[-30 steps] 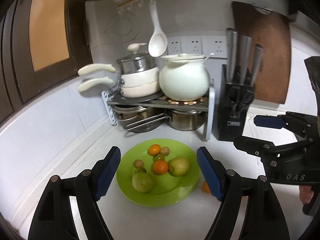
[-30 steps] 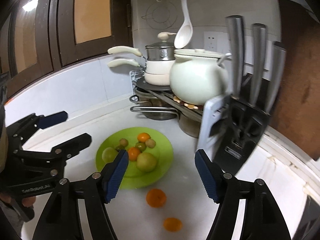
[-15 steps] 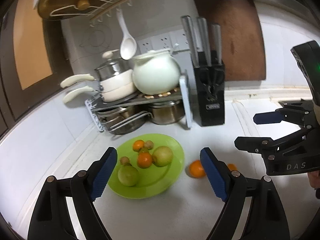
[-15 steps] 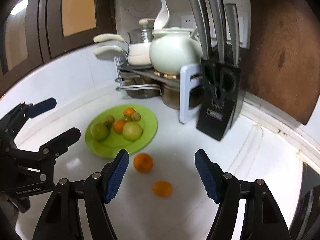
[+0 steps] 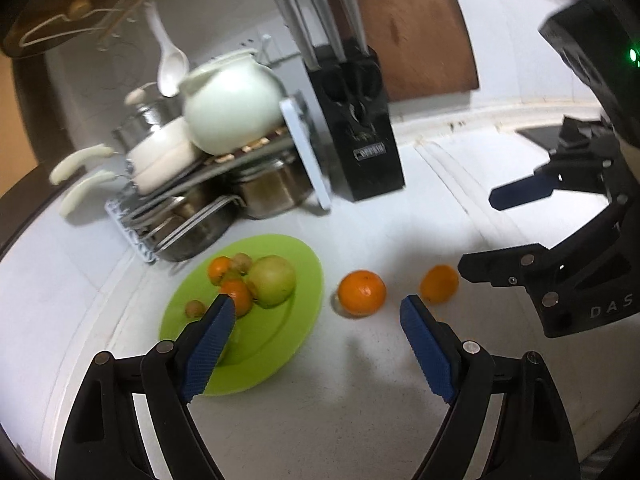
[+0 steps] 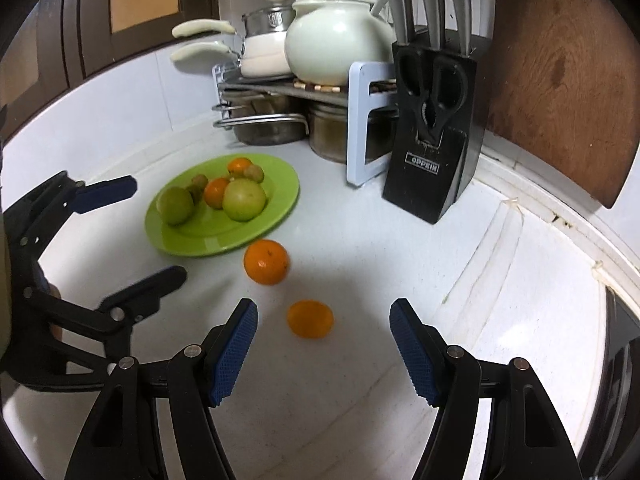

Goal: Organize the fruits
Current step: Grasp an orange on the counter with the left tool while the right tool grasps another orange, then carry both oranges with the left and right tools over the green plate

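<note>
A green plate (image 6: 276, 204) (image 5: 298, 320) on the white counter holds several fruits: green apples, small oranges and little brown fruits. Two oranges lie loose on the counter to its right: a larger one (image 6: 266, 261) (image 5: 362, 293) by the plate's rim and a smaller one (image 6: 310, 318) (image 5: 439, 283) further out. My right gripper (image 6: 323, 352) is open and empty, with the smaller orange just ahead between its fingertips. My left gripper (image 5: 316, 344) is open and empty, above the counter just short of the larger orange. Each gripper shows in the other's view (image 6: 124, 232) (image 5: 516, 232).
A black knife block (image 6: 434, 128) (image 5: 358, 148) stands behind the oranges. A metal rack (image 6: 304, 92) with a white pot (image 6: 338, 40) and pans sits at the back left. A wooden cutting board (image 6: 560, 92) leans on the right wall. A counter ridge runs at the right.
Both grippers have moved right and lower toward the loose oranges. The left view has tilted and swung away from the plate. The oranges and plate have not moved.
</note>
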